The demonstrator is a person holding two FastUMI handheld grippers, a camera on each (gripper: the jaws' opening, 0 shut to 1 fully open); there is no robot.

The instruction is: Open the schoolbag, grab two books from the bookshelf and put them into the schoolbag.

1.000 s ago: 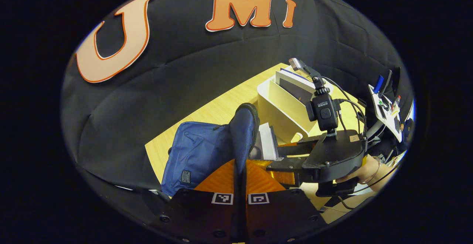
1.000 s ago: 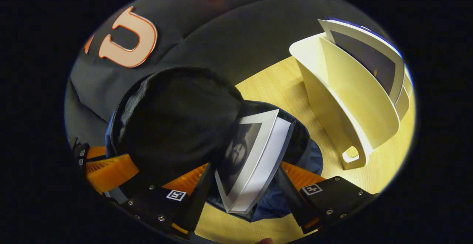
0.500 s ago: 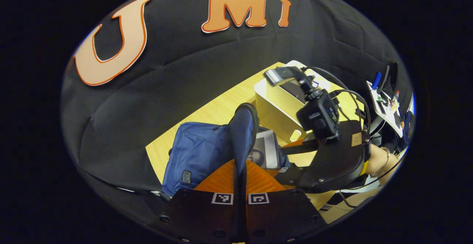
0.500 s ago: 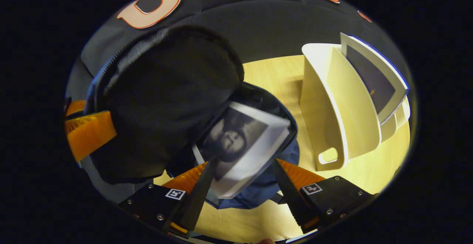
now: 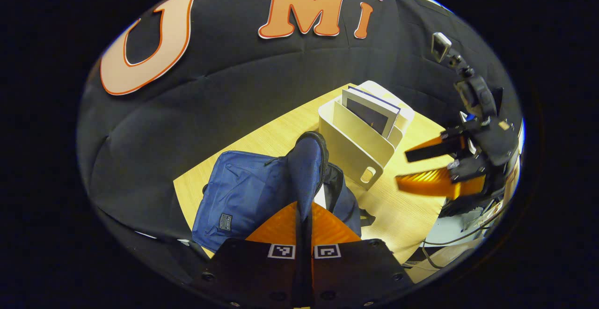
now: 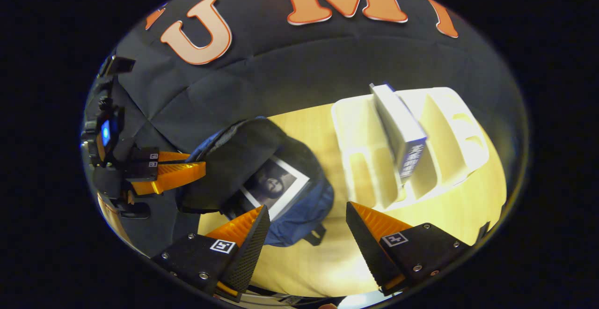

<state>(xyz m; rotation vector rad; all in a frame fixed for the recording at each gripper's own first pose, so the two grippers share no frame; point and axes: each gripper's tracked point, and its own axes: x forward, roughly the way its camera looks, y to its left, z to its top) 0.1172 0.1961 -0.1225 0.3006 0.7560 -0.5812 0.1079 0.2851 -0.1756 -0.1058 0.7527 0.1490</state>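
Observation:
The blue schoolbag (image 5: 243, 192) lies on the wooden table (image 5: 281, 131), and my left gripper (image 5: 304, 208) is shut on its raised flap (image 5: 308, 164), holding the bag open. In the right gripper view a grey-covered book (image 6: 273, 185) lies inside the open schoolbag (image 6: 304, 210), under the flap's dark inner side (image 6: 234, 159), with the left gripper (image 6: 196, 163) clamped on that flap. My right gripper (image 6: 306, 210) is open, holds nothing, and hangs above the bag's near edge; the left gripper view has it (image 5: 403, 169) in the air to the right of the bookshelf. One more book (image 6: 402, 131) stands in the white bookshelf (image 6: 355, 159).
The bookshelf (image 5: 355, 145) stands just right of the bag, with its book (image 5: 369, 112) leaning in a rear slot. Bare tabletop (image 6: 468, 206) lies in front of the shelf. Cables and a pale box (image 5: 449, 234) sit past the table's right edge.
The right gripper let go of the grey book, which now lies in the bag, and pulled back up and away to the right. The left gripper kept holding the flap.

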